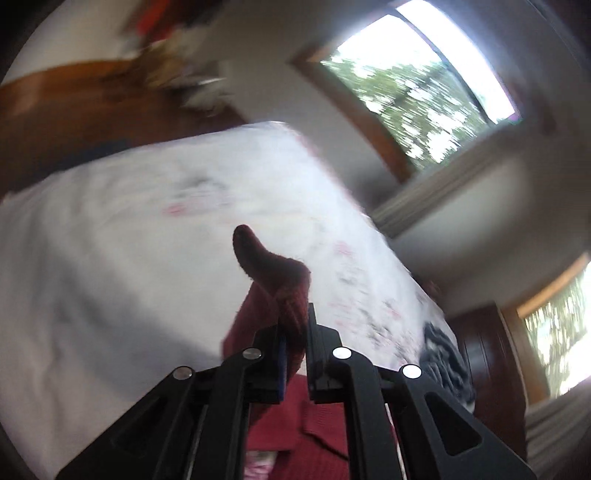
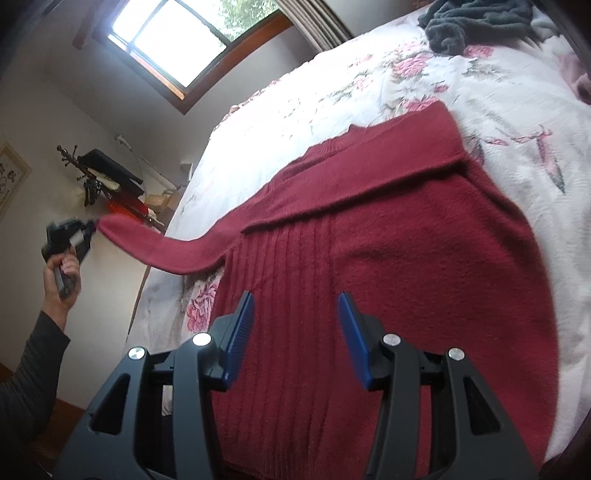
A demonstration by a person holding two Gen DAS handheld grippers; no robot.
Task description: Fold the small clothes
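A dark red knitted sweater (image 2: 406, 258) lies spread on the floral bedspread (image 2: 369, 85), one sleeve folded across its chest. Its other sleeve (image 2: 166, 251) is stretched out to the left, off the bed edge. My left gripper (image 2: 86, 230), held in a hand, is shut on that sleeve's cuff. In the left wrist view the left gripper (image 1: 293, 332) pinches the red sleeve (image 1: 273, 280), whose cuff end sticks up past the fingers. My right gripper (image 2: 297, 317) hovers open over the sweater's lower body, nothing between its blue pads (image 2: 240, 332).
A dark grey garment (image 2: 476, 26) lies bunched at the bed's far corner, also seen as the dark garment (image 1: 447, 365). A window (image 2: 177, 40) and a cluttered shelf (image 2: 110, 181) are on the wall left of the bed. A person's dark sleeve (image 2: 33, 369) is at lower left.
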